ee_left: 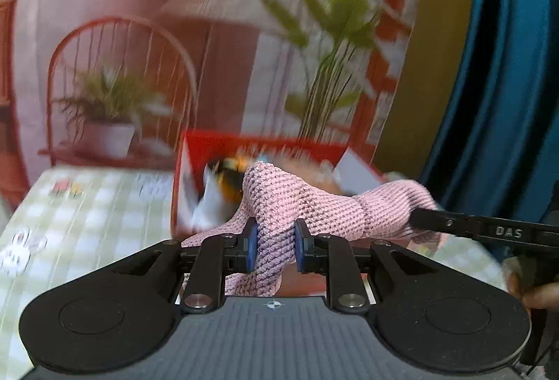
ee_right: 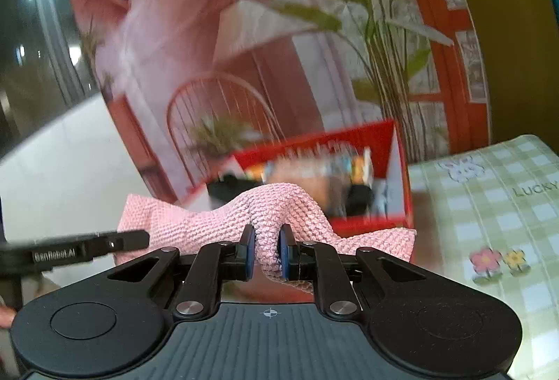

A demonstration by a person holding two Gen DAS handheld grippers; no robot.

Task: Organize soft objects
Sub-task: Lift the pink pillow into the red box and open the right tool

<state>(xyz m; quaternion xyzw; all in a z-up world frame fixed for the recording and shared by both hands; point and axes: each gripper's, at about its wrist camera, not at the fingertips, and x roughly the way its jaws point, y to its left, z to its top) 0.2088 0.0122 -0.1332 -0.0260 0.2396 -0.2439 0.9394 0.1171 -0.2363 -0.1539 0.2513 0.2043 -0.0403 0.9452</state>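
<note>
A pink knitted cloth (ee_left: 314, 205) is stretched between both grippers, held in the air in front of a red box (ee_left: 265, 142). My left gripper (ee_left: 276, 245) is shut on one bunched part of the pink cloth. My right gripper (ee_right: 267, 252) is shut on another bunched part of the cloth (ee_right: 272, 208). The right gripper also shows at the right of the left wrist view (ee_left: 436, 222), and the left gripper at the left of the right wrist view (ee_right: 136, 240). The red box (ee_right: 349, 135) holds several blurred soft objects.
The table carries a green checked cloth (ee_left: 87, 205), also seen in the right wrist view (ee_right: 489, 205). A printed backdrop (ee_left: 139, 30) of a chair and plants hangs behind the box. A blue curtain (ee_left: 506, 65) hangs at the right.
</note>
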